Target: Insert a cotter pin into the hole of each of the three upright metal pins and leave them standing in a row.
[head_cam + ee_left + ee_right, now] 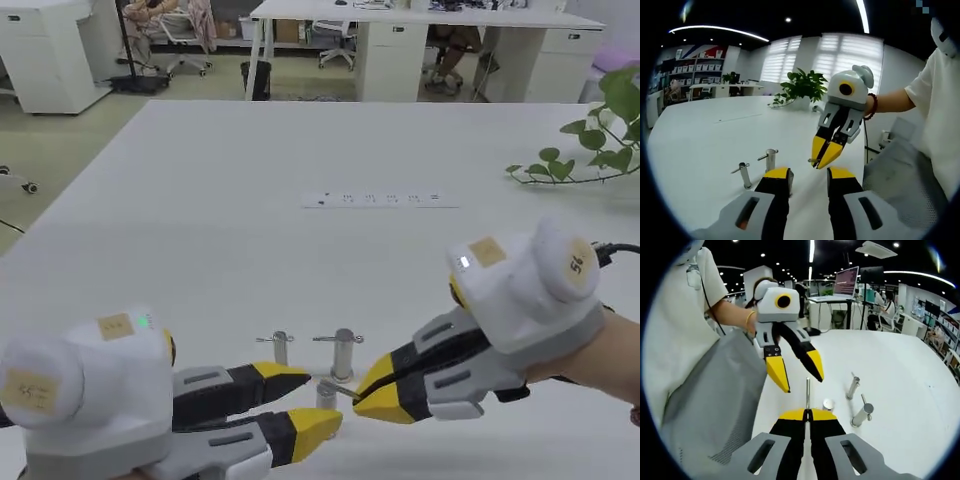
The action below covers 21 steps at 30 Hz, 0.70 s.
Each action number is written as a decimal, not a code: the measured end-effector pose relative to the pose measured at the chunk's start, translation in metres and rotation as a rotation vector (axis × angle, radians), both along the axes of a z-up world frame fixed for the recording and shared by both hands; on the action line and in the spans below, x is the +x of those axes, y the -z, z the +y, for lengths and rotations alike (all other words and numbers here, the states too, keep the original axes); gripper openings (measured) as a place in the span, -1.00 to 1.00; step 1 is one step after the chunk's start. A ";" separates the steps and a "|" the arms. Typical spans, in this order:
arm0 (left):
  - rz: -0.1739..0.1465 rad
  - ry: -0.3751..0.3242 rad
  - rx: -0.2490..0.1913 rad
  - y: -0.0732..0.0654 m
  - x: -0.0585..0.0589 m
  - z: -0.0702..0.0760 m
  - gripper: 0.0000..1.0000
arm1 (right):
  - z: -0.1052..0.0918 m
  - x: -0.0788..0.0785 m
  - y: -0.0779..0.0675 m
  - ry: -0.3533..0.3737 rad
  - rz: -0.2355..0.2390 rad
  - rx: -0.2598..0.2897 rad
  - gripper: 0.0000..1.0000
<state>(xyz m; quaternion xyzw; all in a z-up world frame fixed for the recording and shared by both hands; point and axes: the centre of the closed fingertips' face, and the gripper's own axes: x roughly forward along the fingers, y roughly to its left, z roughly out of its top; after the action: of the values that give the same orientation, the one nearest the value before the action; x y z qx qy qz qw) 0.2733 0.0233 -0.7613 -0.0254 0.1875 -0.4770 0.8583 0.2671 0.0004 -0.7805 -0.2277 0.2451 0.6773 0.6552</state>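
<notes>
Three upright metal pins stand near the table's front edge. The pin at the left [280, 348] and the pin at the right [343, 353] each carry a cotter pin through the top. A third, bare pin [326, 393] [828, 404] stands in front of them, between my grippers. My right gripper [362, 398] [808, 414] is shut on a thin cotter pin [808, 390], whose tip lies just beside the bare pin. My left gripper [310, 400] [809, 175] is open to the left of the bare pin, which is partly hidden behind its jaw.
A white power strip [380, 199] lies flat mid-table. A leafy plant [590, 150] reaches in from the right edge. Desks and office chairs stand beyond the table's far edge. A person's white sleeve shows in both gripper views.
</notes>
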 end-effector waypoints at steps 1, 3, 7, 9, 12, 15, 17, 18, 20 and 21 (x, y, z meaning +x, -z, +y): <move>-0.008 -0.006 0.012 0.002 0.002 0.001 -0.44 | -0.002 0.002 0.002 -0.007 -0.012 -0.024 -0.94; -0.014 -0.013 0.023 0.004 0.004 0.003 -0.42 | -0.005 0.005 0.006 -0.011 -0.028 -0.054 -0.94; -0.025 -0.019 0.055 0.010 0.010 0.004 -0.43 | -0.010 0.012 0.012 -0.018 -0.051 -0.107 -0.94; -0.027 -0.017 0.075 0.013 0.012 0.005 -0.43 | -0.013 0.015 0.016 -0.026 -0.063 -0.136 -0.94; -0.026 -0.019 0.096 0.019 0.015 0.005 -0.44 | -0.015 0.018 0.021 -0.036 -0.075 -0.164 -0.94; -0.032 -0.014 0.133 0.026 0.017 0.005 -0.45 | -0.016 0.021 0.025 -0.045 -0.081 -0.186 -0.94; -0.031 -0.011 0.147 0.031 0.018 0.005 -0.45 | -0.017 0.023 0.028 -0.050 -0.084 -0.201 -0.94; -0.031 -0.013 0.159 0.034 0.020 0.005 -0.46 | -0.018 0.024 0.029 -0.053 -0.087 -0.209 -0.94; -0.033 -0.013 0.177 0.038 0.022 0.005 -0.49 | -0.019 0.026 0.033 -0.061 -0.097 -0.229 -0.94; -0.035 -0.015 0.186 0.040 0.023 0.005 -0.50 | -0.020 0.027 0.034 -0.063 -0.098 -0.233 -0.94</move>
<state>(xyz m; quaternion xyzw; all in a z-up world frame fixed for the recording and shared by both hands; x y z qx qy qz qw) 0.2962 0.0282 -0.8008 0.0615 0.2158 -0.4516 0.8635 0.2939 -0.0193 -0.8145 -0.3428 0.2827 0.6525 0.6138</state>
